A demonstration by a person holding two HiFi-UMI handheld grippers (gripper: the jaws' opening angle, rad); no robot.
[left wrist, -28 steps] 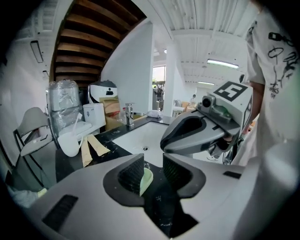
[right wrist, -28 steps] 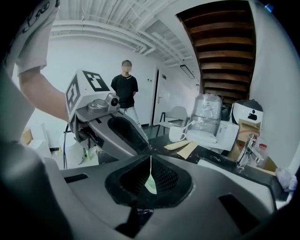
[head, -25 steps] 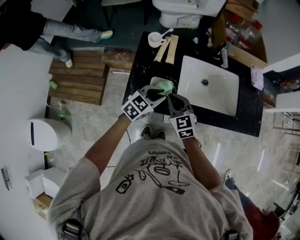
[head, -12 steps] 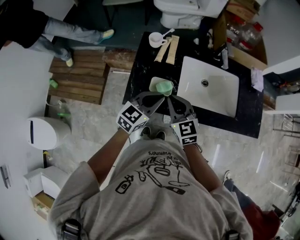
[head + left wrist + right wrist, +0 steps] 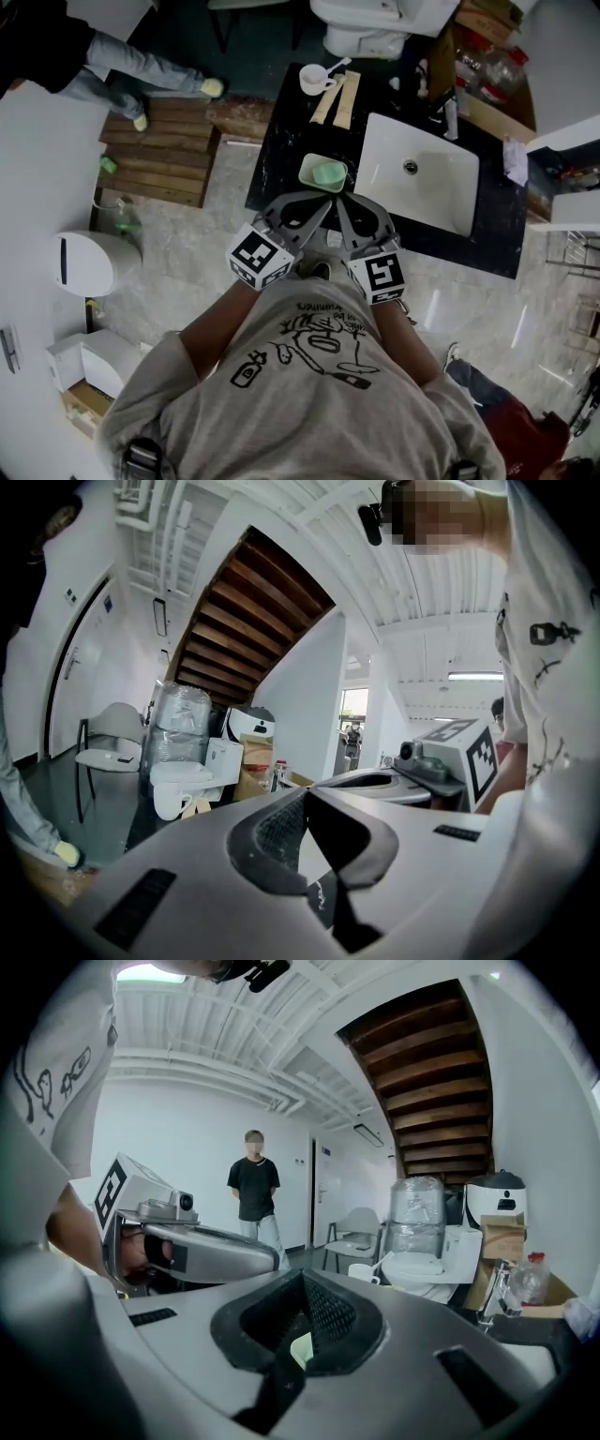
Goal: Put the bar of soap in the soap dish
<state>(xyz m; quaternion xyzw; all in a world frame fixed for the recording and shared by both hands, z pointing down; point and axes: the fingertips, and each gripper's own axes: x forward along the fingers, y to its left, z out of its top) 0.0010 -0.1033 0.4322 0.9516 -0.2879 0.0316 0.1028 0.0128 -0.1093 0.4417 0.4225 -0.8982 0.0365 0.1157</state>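
The pale green bar of soap point(image 5: 329, 174) lies in the light green soap dish point(image 5: 308, 169) on the black counter point(image 5: 279, 141), left of the sink. Both grippers hang side by side just in front of the dish, above the counter's near edge. They touch neither the dish nor the soap. My left gripper point(image 5: 325, 201) point(image 5: 305, 792) is shut with nothing in it. My right gripper point(image 5: 338, 196) point(image 5: 300, 1277) has its tips together too. A pale green sliver point(image 5: 301, 1346) of the dish area shows through the gap behind those tips.
A white sink basin point(image 5: 417, 173) with a tap point(image 5: 450, 114) fills the counter's right half. A white cup with a spoon point(image 5: 312, 79) and two wooden strips point(image 5: 337, 97) lie at the back. A toilet point(image 5: 375, 23) stands behind. A wooden pallet point(image 5: 155, 155) and a person's legs point(image 5: 141, 66) are at left.
Both grippers have drawn back from the dish towards my body and risen. The left jaws, earlier apart at the soap, have shut; the soap stays in the dish.
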